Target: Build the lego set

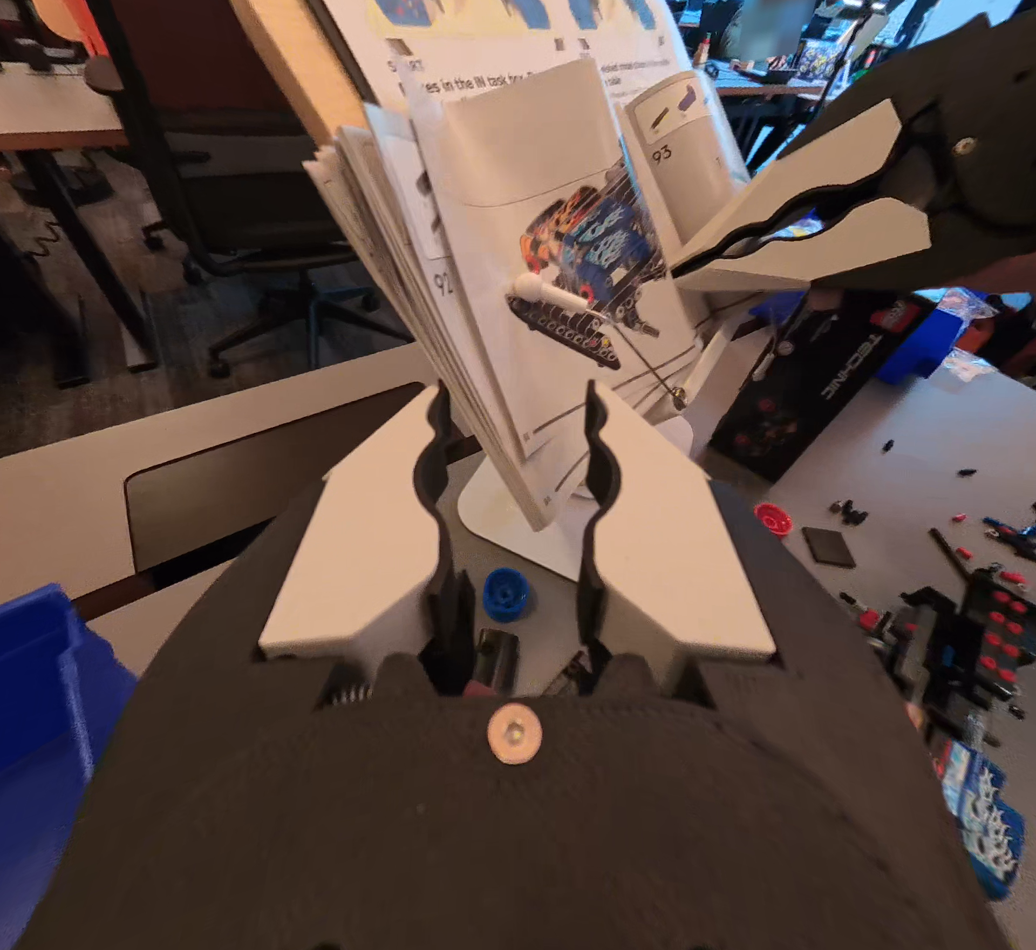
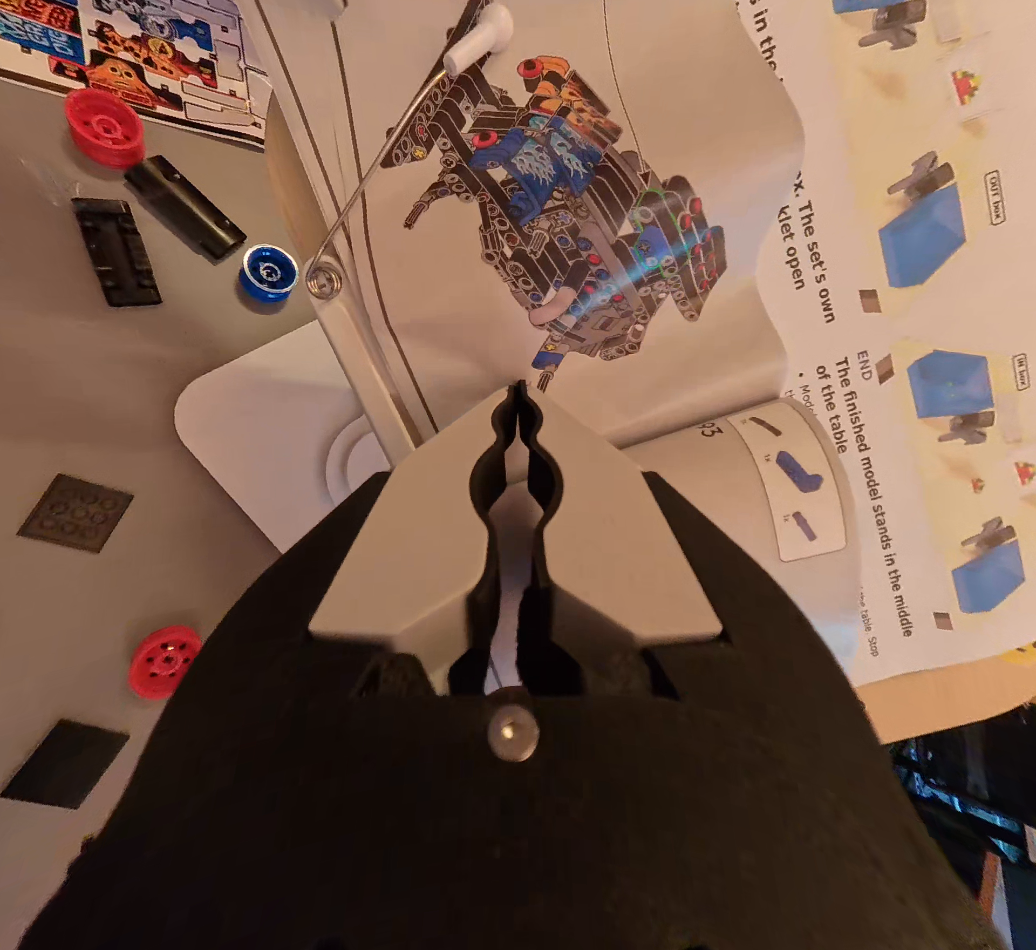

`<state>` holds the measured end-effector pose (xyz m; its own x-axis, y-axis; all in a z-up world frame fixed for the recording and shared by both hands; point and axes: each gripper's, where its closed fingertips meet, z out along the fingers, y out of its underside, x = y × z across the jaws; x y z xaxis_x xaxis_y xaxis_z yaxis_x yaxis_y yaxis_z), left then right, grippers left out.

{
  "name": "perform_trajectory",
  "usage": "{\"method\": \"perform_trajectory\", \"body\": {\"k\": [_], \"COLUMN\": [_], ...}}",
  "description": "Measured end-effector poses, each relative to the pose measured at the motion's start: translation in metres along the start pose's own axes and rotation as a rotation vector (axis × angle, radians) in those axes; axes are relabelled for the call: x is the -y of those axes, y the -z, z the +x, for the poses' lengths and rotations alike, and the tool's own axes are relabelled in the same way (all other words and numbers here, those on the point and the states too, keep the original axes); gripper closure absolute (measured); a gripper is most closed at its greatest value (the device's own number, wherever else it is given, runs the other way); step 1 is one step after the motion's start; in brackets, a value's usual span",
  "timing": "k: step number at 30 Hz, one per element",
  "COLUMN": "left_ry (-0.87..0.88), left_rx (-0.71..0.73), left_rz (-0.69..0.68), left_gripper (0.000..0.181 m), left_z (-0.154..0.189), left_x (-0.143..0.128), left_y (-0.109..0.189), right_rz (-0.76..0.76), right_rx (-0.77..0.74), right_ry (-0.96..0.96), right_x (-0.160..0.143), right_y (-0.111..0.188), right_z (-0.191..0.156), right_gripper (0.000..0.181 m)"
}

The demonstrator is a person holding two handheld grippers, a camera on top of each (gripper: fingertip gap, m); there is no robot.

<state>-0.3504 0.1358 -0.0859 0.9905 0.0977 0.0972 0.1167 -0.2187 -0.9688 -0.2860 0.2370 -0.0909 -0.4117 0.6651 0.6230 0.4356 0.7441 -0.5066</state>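
The instruction booklet [image 1: 560,272] stands on a white stand [image 1: 504,508] with a wire clip arm [image 2: 476,40] pressing its pages open, likely so the building step can be read. The right gripper [image 2: 518,390] is pressed together at a page edge, perhaps pinching it to turn, while the left gripper [image 1: 516,407] is spread and empty below the booklet. Loose lego pieces [image 1: 964,637] lie on the desk [image 1: 897,441]; the blue bin's [image 1: 39,699] contents are hidden.
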Motion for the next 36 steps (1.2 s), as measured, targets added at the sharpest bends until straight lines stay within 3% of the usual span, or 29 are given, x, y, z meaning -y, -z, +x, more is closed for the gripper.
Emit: {"method": "perform_trajectory", "body": {"k": [4, 11, 14, 20, 30, 36], "left_ry": [0.04, 0.077, 0.163, 0.136, -0.067, -0.274], "left_rx": [0.001, -0.017, -0.093, -0.059, 0.094, 0.104], "left_rz": [0.038, 0.083, 0.066, 0.031, 0.052, 0.058], "left_gripper": [0.172, 0.176, 0.178, 0.175, 0.155, 0.154], "left_z": [-0.003, -0.002, 0.003, -0.002, 0.001, 0.047], "left_x": [0.001, -0.006, -0.014, -0.022, 0.013, 0.034], "left_y": [0.003, 0.004, 0.008, 0.017, 0.038, 0.033], "right_rz": [0.014, 0.001, -0.019, 0.023, 0.12, 0.076], "right_rx": [0.002, 0.001, -0.023, 0.029, 0.028, -0.052], "right_ry": [0.004, -0.061, -0.047, -0.12, -0.24, -0.215], "right_x": [0.0, -0.002, -0.005, -0.004, -0.02, -0.05], "right_y": [0.004, 0.002, 0.0, 0.002, 0.077, 0.121], "right_z": [0.001, 0.003, 0.005, 0.004, 0.023, 0.024], "right_gripper": [0.181, 0.181, 0.181, 0.181, 0.177, 0.177]}}
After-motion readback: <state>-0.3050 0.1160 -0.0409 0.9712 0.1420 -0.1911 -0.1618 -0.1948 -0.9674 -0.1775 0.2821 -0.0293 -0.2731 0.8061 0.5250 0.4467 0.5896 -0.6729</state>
